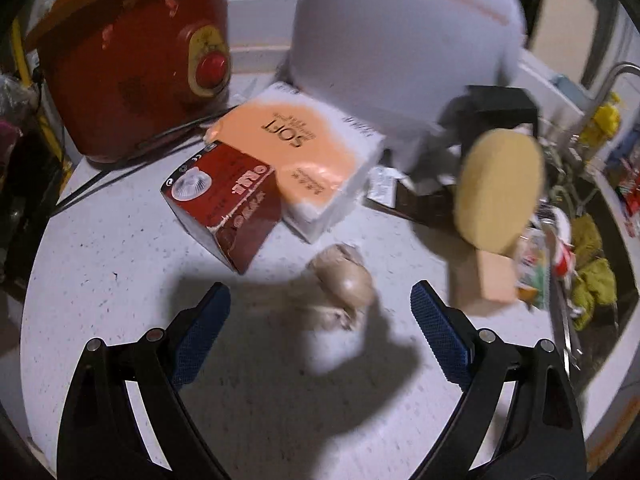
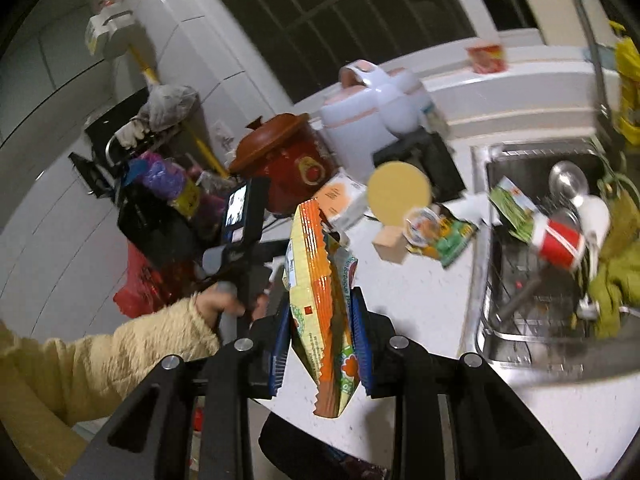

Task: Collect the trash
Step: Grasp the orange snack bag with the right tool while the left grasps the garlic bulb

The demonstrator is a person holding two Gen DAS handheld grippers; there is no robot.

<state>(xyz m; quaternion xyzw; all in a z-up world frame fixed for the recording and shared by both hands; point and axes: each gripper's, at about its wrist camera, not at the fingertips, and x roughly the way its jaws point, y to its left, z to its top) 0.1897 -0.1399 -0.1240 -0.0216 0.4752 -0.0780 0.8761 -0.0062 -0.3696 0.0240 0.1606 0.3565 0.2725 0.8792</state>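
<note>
White speckled counter [image 1: 120, 280] runs along a tiled kitchen wall toward the sink [image 2: 532, 344]. Near its middle lies a crumpled brown wad [image 1: 344, 280], loose trash, just in front of the red box [image 1: 224, 200] and the tissue pack [image 1: 304, 152]. The left gripper [image 1: 320, 320] hovers with its jaws spread wide on either side of the wad, apparently lined up to close on it. The right gripper [image 2: 322, 344] is clamped on an orange snack wrapper [image 2: 316, 288], lifted off the counter, likely so it is already collected while the other wad gets picked.
</note>
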